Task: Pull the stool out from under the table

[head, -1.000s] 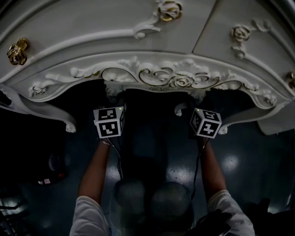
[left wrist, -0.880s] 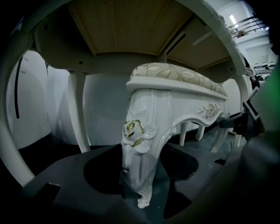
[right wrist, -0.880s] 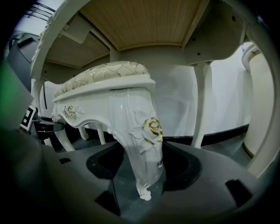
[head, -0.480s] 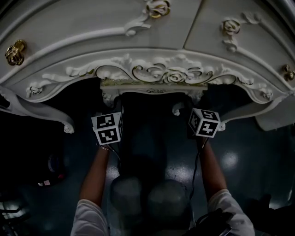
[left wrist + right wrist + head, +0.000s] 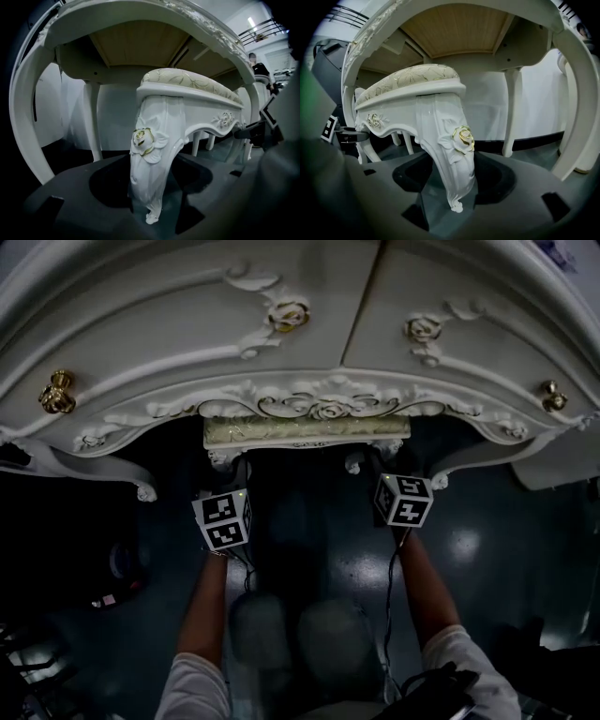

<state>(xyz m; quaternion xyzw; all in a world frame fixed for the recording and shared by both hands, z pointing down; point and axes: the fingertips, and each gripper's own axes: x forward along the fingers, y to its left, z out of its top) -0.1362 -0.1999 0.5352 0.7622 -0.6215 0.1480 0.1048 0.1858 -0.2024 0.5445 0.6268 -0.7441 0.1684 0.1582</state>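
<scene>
Stool (image 5: pixel 307 431), white carved w/ gilt roses: mostly under the dressing table (image 5: pixel 178 329), and head view shows only the cushion's front edge past the carved apron (image 5: pixel 319 409). Grip: left gripper (image 5: pixel 146 199) clamped low on left front leg (image 5: pixel 152 136), right gripper (image 5: pixel 457 190) likewise on right front leg (image 5: pixel 447 136); both holds seen in gripper views only, head view too dark there. Risk: glossy tapering legs may slip from jaws, and uneven pull L vs R could skew stool into a table leg (image 5: pixel 91 122)

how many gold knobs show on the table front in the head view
2. The left knob sits near the left end of the table, the right knob near its right end; more may lie outside the frame.
</scene>
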